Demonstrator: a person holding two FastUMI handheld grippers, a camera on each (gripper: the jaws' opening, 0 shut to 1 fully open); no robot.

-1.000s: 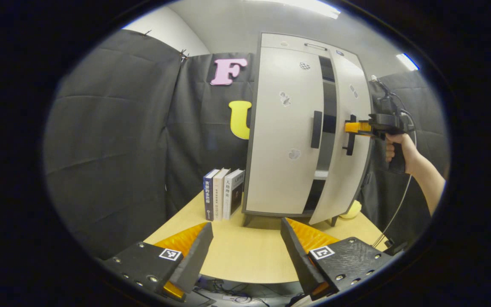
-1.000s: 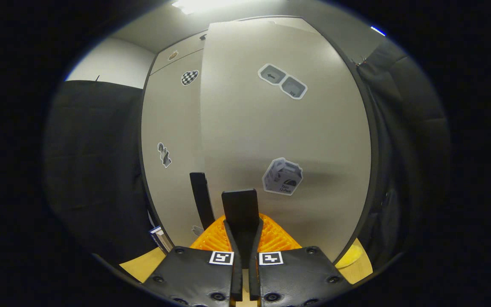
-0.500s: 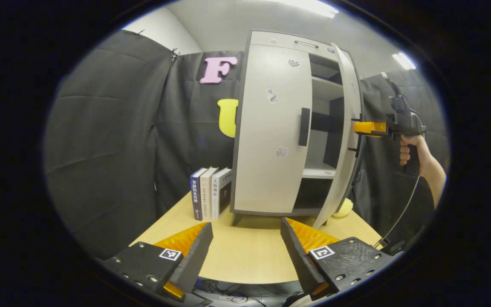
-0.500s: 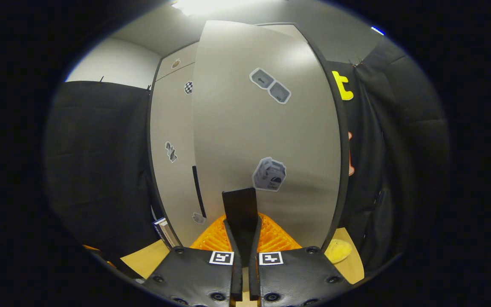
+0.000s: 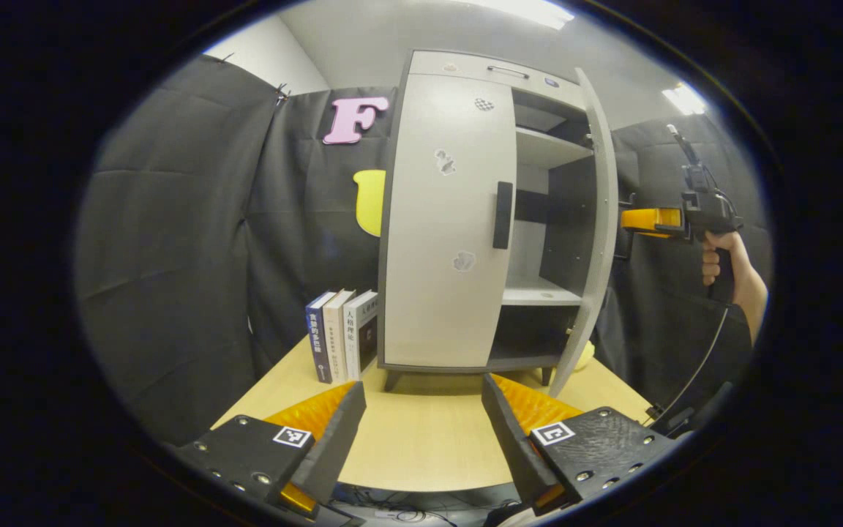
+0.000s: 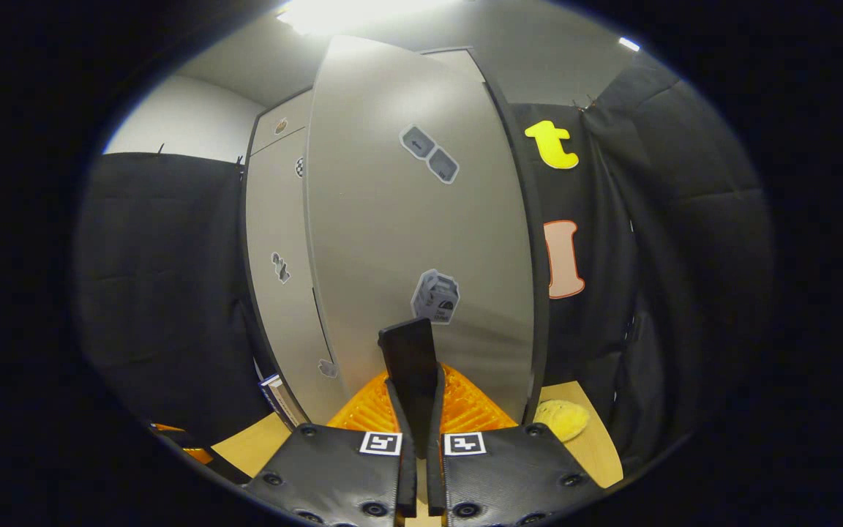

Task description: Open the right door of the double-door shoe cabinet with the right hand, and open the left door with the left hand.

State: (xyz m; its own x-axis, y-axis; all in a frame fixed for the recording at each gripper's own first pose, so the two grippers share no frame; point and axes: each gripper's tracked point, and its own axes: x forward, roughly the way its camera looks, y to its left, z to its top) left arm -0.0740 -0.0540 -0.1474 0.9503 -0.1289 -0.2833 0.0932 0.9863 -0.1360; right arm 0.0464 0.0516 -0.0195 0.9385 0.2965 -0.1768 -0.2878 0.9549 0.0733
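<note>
While the right door (image 5: 597,219) stood wide, the right gripper (image 6: 416,410) was clenched on its handle (image 6: 408,359).
The swing would best follow the hinge arc. The left gripper (image 5: 421,417) hung released, near the table's (image 5: 421,439) edge, facing one closed left door (image 5: 447,219); three books (image 5: 341,333) stood left.

you've got 1 shoe cabinet (image 5: 451,219) w/ 2 doors: 1 left door (image 5: 443,241), 1 right door (image 6: 414,241). 2 door handles, 1 per door. 3 books (image 5: 341,333) beside it. 1 table (image 5: 421,439). 1 yellow soft thing (image 6: 562,419).
</note>
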